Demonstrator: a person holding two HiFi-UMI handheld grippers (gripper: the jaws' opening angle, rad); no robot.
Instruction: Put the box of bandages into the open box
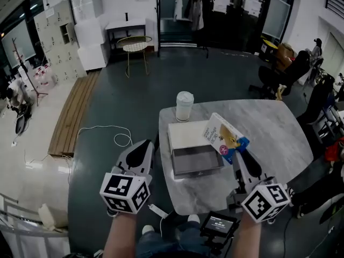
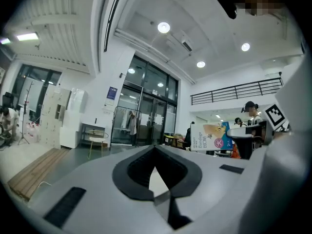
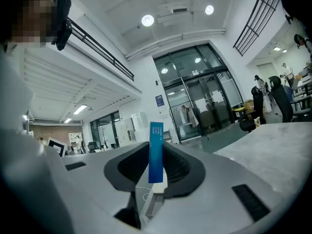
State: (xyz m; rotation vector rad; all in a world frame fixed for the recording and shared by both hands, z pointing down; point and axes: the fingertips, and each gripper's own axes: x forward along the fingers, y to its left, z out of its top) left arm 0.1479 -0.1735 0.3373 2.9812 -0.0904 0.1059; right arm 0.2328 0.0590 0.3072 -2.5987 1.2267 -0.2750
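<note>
The bandage box (image 1: pixel 226 137), white and blue with a printed front, hangs tilted over the marble table (image 1: pixel 269 144), just right of the open box (image 1: pixel 198 172). My right gripper (image 1: pixel 236 155) is shut on its lower edge. In the right gripper view the bandage box (image 3: pixel 156 152) stands edge-on as a blue strip between the pads of that gripper (image 3: pixel 155 168). The open box is a shallow grey tray with its white lid (image 1: pixel 185 134) lying behind it. My left gripper (image 1: pixel 145 145) hovers off the table's left edge, shut and holding nothing. The left gripper view shows the bandage box (image 2: pixel 210 138) beyond that gripper (image 2: pixel 155 173).
A white lidded cup (image 1: pixel 184 106) stands at the table's far edge behind the lid. A small device with a screen (image 1: pixel 217 226) sits near the person's legs. A white cable (image 1: pixel 121 138) loops on the dark floor to the left. Chairs and people are off to the right.
</note>
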